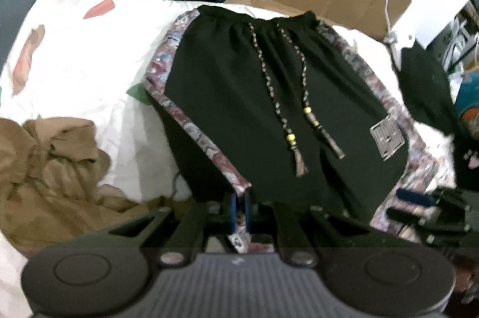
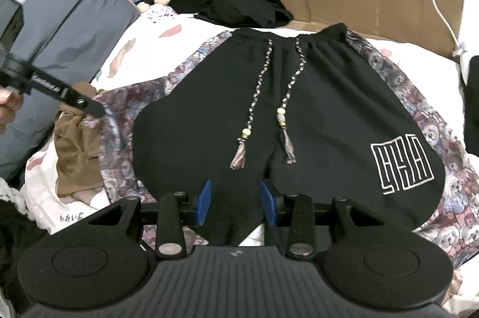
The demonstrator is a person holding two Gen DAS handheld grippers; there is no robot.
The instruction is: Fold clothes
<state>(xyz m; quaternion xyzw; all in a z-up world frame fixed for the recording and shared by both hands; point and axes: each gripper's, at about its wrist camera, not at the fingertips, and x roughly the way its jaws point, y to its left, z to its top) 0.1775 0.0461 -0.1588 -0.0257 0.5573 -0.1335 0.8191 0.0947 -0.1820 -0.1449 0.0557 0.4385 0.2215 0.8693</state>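
shorts flat on the white bedsheet, waistband far side | left gripper clenched on the patterned side-stripe hem corner | right gripper parted, nothing pinched, hovering over the crotch hem | tip: carry that corner across level, keep the drawstrings tucked inside

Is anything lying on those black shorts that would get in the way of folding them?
Only their own drawstrings lie on the shorts. The brown garment and the black pile lie beside them. The left hand-held gripper already pinches a patterned hem corner.
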